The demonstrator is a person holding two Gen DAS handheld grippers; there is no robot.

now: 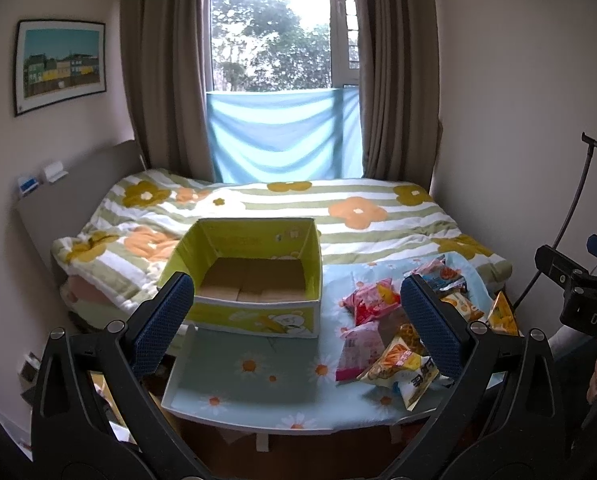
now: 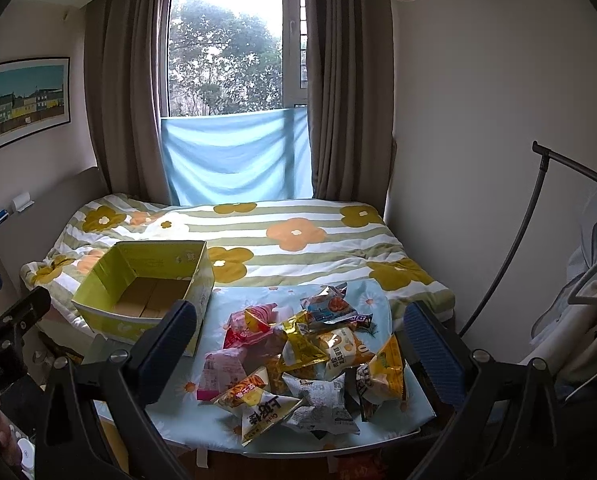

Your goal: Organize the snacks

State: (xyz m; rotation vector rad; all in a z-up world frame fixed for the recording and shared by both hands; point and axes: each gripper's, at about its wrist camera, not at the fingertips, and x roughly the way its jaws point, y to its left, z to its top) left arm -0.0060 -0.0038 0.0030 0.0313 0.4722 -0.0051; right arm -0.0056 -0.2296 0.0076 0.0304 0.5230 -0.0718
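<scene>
A yellow-green open storage box [image 1: 254,308] stands at the back left of a small table with a daisy-print cloth [image 1: 258,380]; its cardboard floor is bare. It also shows in the right wrist view [image 2: 110,320]. A heap of several snack packets [image 1: 402,336] lies on the table's right side, also seen in the right wrist view [image 2: 310,364]. My left gripper [image 1: 298,324] is open and empty, above the table's near edge. My right gripper [image 2: 302,352] is open and empty, hovering before the heap.
A bed with a flowered striped quilt [image 1: 298,208] lies right behind the table. Curtains and a window are beyond it. A metal rack with clothes [image 2: 578,280] stands at the right. The right gripper's body [image 1: 578,292] shows at the left view's right edge.
</scene>
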